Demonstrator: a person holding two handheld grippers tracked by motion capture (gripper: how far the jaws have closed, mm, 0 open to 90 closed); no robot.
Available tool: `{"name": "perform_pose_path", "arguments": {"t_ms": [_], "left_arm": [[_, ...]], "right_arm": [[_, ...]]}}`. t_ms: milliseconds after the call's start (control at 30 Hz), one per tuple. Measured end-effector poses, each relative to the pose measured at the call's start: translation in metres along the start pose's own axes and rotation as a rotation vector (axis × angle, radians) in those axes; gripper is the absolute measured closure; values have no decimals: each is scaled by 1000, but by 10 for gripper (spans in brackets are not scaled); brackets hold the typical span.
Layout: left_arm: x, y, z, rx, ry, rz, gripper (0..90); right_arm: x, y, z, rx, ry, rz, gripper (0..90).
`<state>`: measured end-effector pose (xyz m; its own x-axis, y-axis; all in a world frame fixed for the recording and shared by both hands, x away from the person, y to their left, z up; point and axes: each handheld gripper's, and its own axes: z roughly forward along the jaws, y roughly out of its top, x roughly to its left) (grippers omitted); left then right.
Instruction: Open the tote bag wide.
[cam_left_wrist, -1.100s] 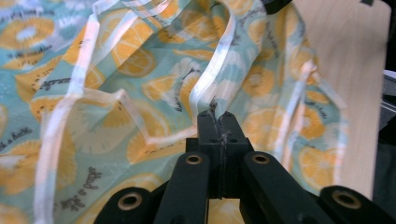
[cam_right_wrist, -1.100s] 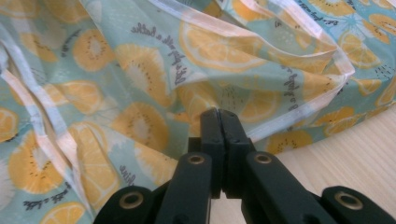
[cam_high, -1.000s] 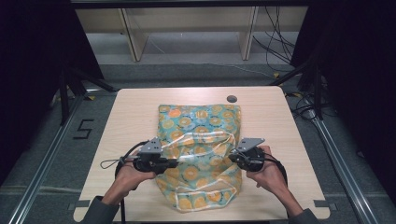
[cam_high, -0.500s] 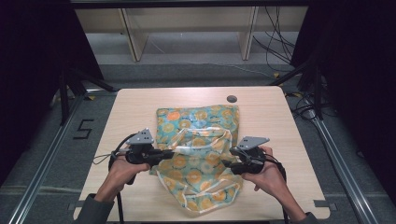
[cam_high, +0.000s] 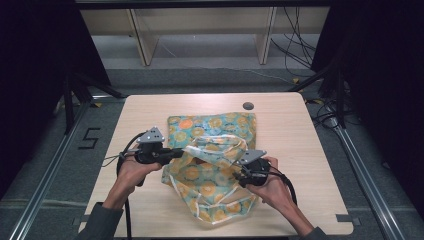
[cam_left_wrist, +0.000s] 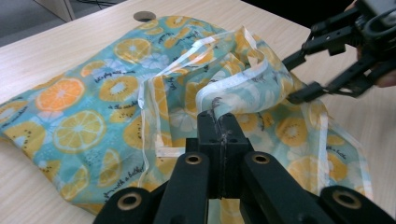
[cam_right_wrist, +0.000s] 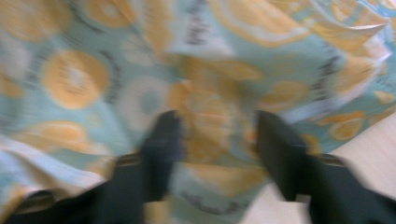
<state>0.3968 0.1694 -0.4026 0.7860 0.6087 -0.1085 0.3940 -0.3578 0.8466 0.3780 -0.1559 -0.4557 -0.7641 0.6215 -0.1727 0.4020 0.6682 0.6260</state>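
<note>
A teal plastic bag (cam_high: 212, 131) printed with orange slices lies rumpled on the table, its near part lifted and folded. My left gripper (cam_high: 177, 152) is shut on the bag's white-trimmed rim (cam_left_wrist: 212, 100) and holds it up off the table at the bag's left side. The left gripper (cam_left_wrist: 218, 117) has its jaws pressed together on that rim. My right gripper (cam_high: 239, 176) is at the bag's right side. Its jaws (cam_right_wrist: 215, 135) stand apart and have just been closing, with bag film (cam_right_wrist: 70, 79) bulging between them. The right gripper (cam_left_wrist: 299, 77) also appears spread beside the rim.
The pale wooden table (cam_high: 300, 135) has a round cable hole (cam_high: 248, 106) just beyond the bag. Bare tabletop lies left and right of the bag. Dark frame rails and cables run along both sides on the floor.
The left gripper has pulled the bag's rim up and to the left, bunching the near half. The right gripper has opened and shifted inward against the bag.
</note>
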Motion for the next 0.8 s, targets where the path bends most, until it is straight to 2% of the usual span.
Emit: {"name": "perform_pose_path", "arguments": {"t_ms": [33,67,133,200,233,267,300,333,367,500,533,567,600,633,667,700,733,767,800], "left_arm": [[2,1,1,0,7,8,895],[4,2,1,0,7,7,895],[9,3,2,1,25,-2,895],[14,4,4,-1,59,0,895],[17,5,5,4,68,5,895],[20,6,8,18,96,15,895],[22,6,10,24,113,19,895],[26,7,11,51,128,45,895],[28,7,13,51,140,41,895],[43,7,23,88,208,51,896],[47,7,27,81,221,44,896],[51,6,32,98,237,46,895],[54,5,37,104,245,36,895],[58,4,42,118,247,40,895],[61,4,46,133,249,44,895],[61,2,52,126,257,19,895],[66,1,56,173,268,63,895],[67,-1,63,172,287,45,895],[70,-2,66,204,296,60,895]], "right_arm": [[-5,0,5,6,-12,-26,646],[-8,0,8,6,-29,-22,730],[-14,-1,9,15,-30,-46,816],[-19,-2,9,1,-27,-53,882],[-20,-2,7,8,-32,-47,895],[-22,-3,5,10,-19,-53,900],[-25,-3,3,2,-25,-56,900],[-27,-2,0,-1,-44,-52,900],[-29,-1,-3,-10,-31,-43,900],[-44,6,-20,-87,-66,-9,900],[-51,9,-25,-109,-84,8,900],[-56,11,-28,-119,-98,22,900],[-64,14,-30,-141,-128,17,900],[-68,17,-30,-142,-135,40,900],[-73,19,-28,-147,-145,42,900],[-76,21,-25,-158,-158,40,900],[-78,23,-22,-151,-165,39,900],[-80,25,-15,-135,-173,40,900],[-83,27,-9,-122,-176,41,900]]}}
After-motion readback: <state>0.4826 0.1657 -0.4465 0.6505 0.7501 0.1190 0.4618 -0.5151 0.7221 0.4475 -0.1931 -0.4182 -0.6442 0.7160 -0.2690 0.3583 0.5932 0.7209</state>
